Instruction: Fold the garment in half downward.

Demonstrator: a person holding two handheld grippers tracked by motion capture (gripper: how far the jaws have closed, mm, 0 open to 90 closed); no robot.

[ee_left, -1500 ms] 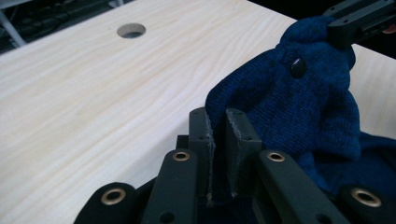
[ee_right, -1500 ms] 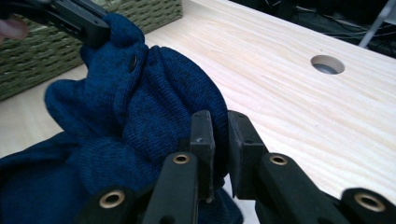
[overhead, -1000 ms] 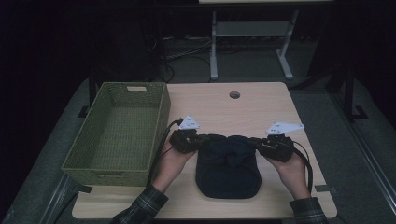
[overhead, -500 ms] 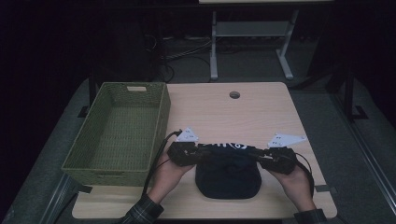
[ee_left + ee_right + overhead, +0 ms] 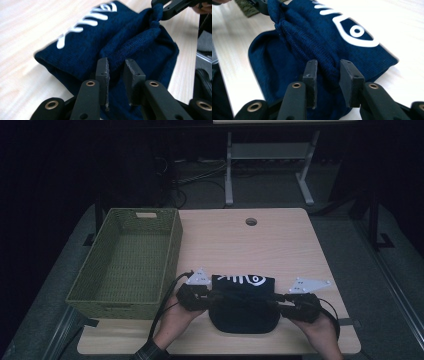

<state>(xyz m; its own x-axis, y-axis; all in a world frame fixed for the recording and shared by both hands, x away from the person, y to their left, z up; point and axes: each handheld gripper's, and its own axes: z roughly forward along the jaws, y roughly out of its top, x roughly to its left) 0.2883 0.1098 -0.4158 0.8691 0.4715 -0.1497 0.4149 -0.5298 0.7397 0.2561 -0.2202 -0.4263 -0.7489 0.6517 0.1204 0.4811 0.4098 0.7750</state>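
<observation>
The dark navy knitted garment with a white printed design (image 5: 243, 300) lies at the table's near edge, long axis left to right, its bunched fold between the just-opening jaws of the left gripper (image 5: 212, 299) and right gripper (image 5: 277, 302), with the green woven basket (image 5: 127, 262) beside it on the left.

In the left gripper view the cloth's (image 5: 130, 42) white print (image 5: 87, 20) is blurred and cut off at the top edge; the other claw (image 5: 160, 13) is cropped there too.
</observation>
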